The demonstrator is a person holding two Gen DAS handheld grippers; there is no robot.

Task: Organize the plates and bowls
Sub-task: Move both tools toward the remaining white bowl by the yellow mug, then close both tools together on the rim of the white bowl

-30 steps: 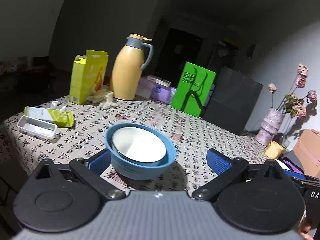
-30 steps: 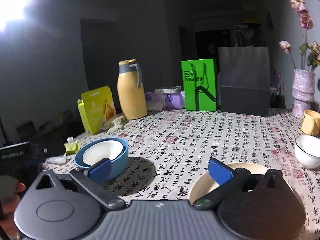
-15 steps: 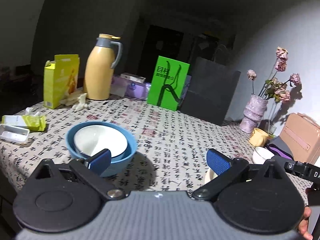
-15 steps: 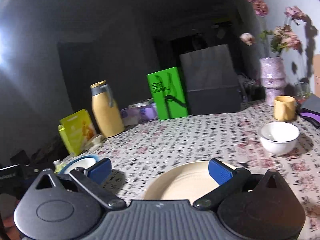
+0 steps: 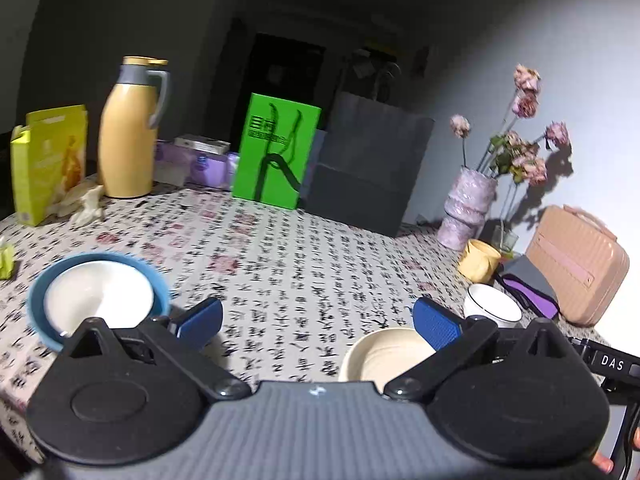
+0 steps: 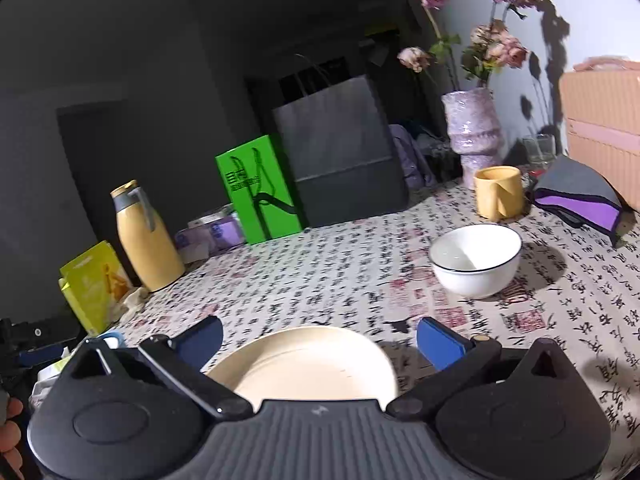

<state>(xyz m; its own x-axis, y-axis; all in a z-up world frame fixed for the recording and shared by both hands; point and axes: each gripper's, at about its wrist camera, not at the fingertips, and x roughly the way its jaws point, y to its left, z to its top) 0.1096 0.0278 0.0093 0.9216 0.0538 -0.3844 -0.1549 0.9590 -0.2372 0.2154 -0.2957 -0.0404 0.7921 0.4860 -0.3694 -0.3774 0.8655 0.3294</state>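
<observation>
A blue bowl (image 5: 40, 292) with a white bowl (image 5: 98, 300) nested inside sits at the left of the left wrist view, just beyond my left gripper's left finger. My left gripper (image 5: 318, 320) is open and holds nothing. A cream plate (image 5: 380, 354) lies near its right finger, and a white bowl with a dark rim (image 5: 492, 308) stands further right. In the right wrist view the cream plate (image 6: 308, 360) lies between the open fingers of my right gripper (image 6: 320, 338), low and close. The white dark-rimmed bowl (image 6: 476, 264) stands beyond it to the right.
A yellow jug (image 5: 130, 132), yellow box (image 5: 48, 160), green box (image 5: 276, 152) and dark paper bag (image 5: 368, 168) line the table's far side. A vase of flowers (image 5: 468, 208), yellow mug (image 6: 498, 196), purple pouch (image 6: 580, 200) and pink case (image 5: 576, 264) crowd the right.
Both grippers have swung to the right. The blue bowl slid to the left edge of the left view; the cream plate moved between the right gripper's fingers and the white bowl came closer.
</observation>
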